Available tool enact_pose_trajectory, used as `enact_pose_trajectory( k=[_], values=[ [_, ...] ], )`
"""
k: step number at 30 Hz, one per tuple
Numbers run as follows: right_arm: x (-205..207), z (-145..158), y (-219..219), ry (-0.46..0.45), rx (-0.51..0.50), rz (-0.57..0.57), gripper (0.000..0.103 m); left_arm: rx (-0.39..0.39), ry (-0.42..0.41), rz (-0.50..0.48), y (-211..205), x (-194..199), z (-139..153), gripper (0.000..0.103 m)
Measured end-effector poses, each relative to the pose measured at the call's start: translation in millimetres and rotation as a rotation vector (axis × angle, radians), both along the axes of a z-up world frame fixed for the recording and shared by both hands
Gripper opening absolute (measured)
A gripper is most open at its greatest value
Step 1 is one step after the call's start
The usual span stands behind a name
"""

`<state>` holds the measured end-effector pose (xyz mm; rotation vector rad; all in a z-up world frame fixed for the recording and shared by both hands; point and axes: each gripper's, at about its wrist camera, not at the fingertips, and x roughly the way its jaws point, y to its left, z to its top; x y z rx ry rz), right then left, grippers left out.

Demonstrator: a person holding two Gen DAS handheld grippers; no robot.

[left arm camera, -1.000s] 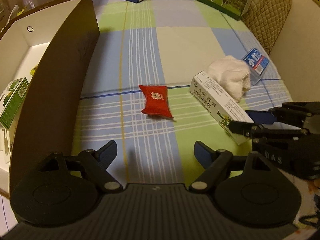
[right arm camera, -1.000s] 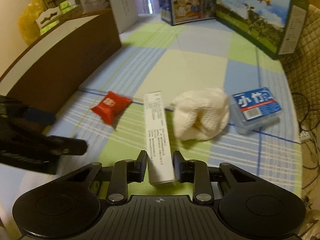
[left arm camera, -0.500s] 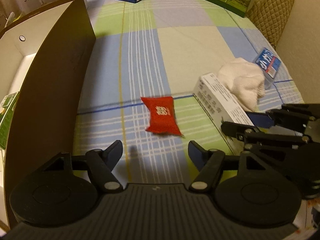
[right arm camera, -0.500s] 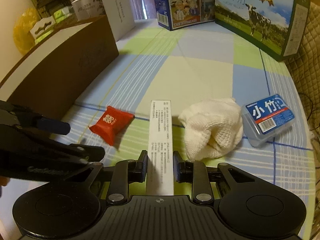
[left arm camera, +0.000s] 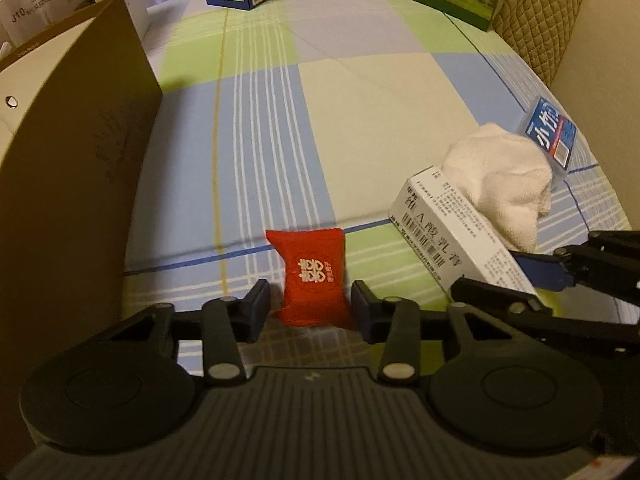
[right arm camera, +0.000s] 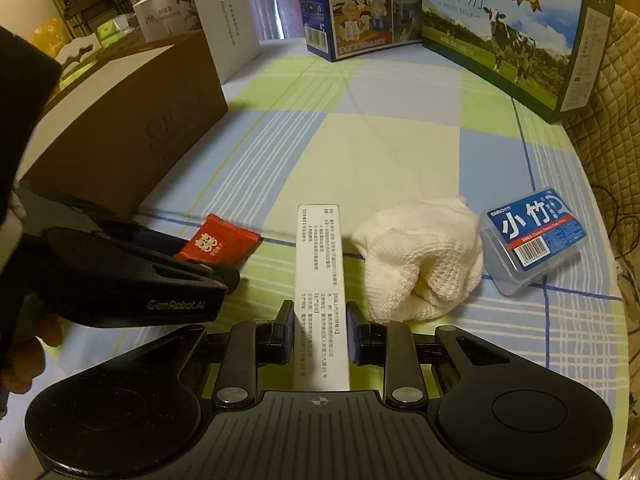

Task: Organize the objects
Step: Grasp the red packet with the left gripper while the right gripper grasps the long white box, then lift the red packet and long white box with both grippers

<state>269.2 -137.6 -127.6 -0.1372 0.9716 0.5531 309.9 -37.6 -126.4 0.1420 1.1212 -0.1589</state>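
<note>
Left gripper (left arm camera: 310, 306) jaws are closing around the red packet (left arm camera: 311, 276) on the tablecloth (left arm camera: 360, 100). Right gripper (right arm camera: 320, 330) clamps the white box (right arm camera: 319, 264). Beyond lie a cloth (right arm camera: 424, 260) and blue case (right arm camera: 534, 236).

Milk carton (right arm camera: 508, 36) reads "纯牛奶, PURE MILK". Blue floss box (right arm camera: 534, 240) reads "小竹". Left gripper (right arm camera: 224, 276) body reads "GenRobot.AI". White box (left arm camera: 36, 8) reads "J10".

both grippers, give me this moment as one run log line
left gripper: fingers closing around red packet, gaps still show | right gripper: shut on white carton | towel, blue case: on the tablecloth
</note>
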Motion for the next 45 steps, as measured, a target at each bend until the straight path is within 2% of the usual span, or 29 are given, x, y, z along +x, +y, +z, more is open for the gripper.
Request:
enact_pose_trajectory(
  k=[5, 12, 21, 30, 41, 45],
  values=[
    [-3, 1, -3, 0.007, -0.004, -0.01, 0.023, -0.006, -0.014, -0.003, 3, -8, 0, 0.035],
    [-23, 3, -9, 0.026, -0.005, 0.009, 0.023, -0.028, 0.029, 0.025, 18, -43, 4, 0.035],
    [-71, 6, -17, 0.071, -0.018, 0.077, 0.023, -0.076, 0.11, 0.063, 40, -100, 9, 0.035],
    [-71, 2, -13, 0.112, -0.034, 0.064, 0.024, -0.053, 0.09, 0.06, 31, -94, 9, 0.035],
    [-65, 2, -3, 0.06, -0.064, 0.089, 0.024, -0.034, 0.063, 0.055, 27, -92, 8, 0.032],
    [-65, 3, -1, 0.076, -0.072, 0.104, 0.024, -0.035, 0.07, 0.055, 28, -94, 9, 0.032]
  ],
)
